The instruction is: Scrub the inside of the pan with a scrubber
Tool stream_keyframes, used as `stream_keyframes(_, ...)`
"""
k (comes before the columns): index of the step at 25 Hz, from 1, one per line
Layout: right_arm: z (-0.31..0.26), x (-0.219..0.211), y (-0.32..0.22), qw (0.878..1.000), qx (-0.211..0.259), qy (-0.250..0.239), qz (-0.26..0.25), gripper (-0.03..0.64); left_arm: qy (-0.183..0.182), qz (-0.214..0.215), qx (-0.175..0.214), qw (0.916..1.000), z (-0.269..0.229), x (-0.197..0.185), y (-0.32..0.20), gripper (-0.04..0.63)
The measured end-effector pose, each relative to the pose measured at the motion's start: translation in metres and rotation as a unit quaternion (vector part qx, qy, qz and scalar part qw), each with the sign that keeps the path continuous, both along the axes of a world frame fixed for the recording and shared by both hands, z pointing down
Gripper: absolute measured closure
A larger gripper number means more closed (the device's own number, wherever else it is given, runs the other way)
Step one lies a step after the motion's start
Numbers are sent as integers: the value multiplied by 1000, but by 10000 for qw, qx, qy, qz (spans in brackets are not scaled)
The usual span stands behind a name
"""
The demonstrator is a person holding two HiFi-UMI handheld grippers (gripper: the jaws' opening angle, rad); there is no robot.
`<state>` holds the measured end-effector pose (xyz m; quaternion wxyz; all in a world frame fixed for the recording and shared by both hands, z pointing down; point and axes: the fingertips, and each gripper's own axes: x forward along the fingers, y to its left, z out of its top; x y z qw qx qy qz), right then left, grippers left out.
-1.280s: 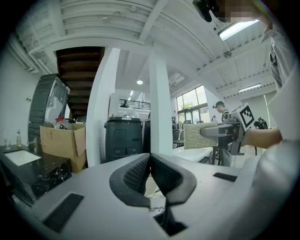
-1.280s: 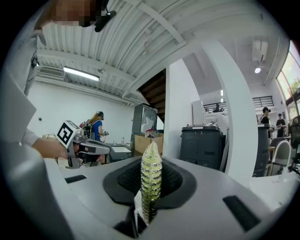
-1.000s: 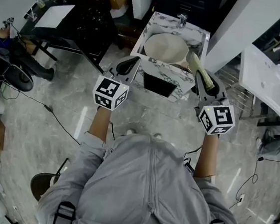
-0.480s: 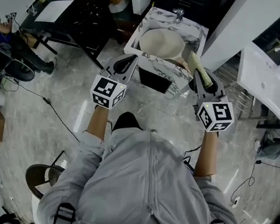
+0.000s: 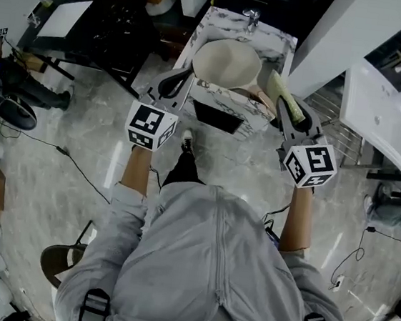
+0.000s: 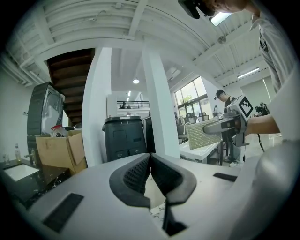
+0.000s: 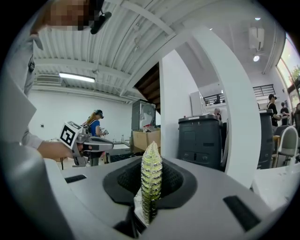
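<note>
1. Pinching a green-yellow scrubber point(image 7: 151, 180) edge-on: right gripper point(image 7: 151, 190) closed on it, a dark pad pressed to each flat face, the ribbed strip rising well past the fingertips.
2. Pressed together with nothing between them: fingers of the left gripper point(image 6: 150, 158), pads meeting at the tips with only a thin dark slit lower down.
3. Held side by side in front of a grey top point(image 5: 210, 265), both pointing forward, well apart from each other, cubes with square markers nearest the wrists.
4. Ahead of both sets of fingertips, a cream pan point(image 5: 227, 61), lying in a marble sink point(image 5: 210, 92), hollow side up, not touched by either tool.
5. Nearer the left fingertips than the right: the pan's round bowl just beyond and to the right of the left tips, its handle running back toward the right fingers.
6. Close to the pan's handle, the scrubber's far end hangs beside the sink's right edge; contact with it cannot be told.
7. Beyond the pan, at the sink's far rim, a metal tap point(image 5: 251, 15).
8. Straight past the shut left fingers, a black bin point(image 6: 125, 137); to their left, a cardboard box point(image 6: 61, 152); to their right, the other tool with the scrubber sticking out flat.
</note>
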<state>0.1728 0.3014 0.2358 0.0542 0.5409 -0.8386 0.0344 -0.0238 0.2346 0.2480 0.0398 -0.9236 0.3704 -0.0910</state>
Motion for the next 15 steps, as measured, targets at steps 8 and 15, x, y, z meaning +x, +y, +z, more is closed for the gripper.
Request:
stream_keyframes(8,-9,-18,-112,9996,99,-16,251,538,129,300,-75,9994,3,2,-118,572)
stream_keyframes(15,-19,-34,-196,9991,82,-146,382,538,229,467,-169,9985,0,-7,-208,573)
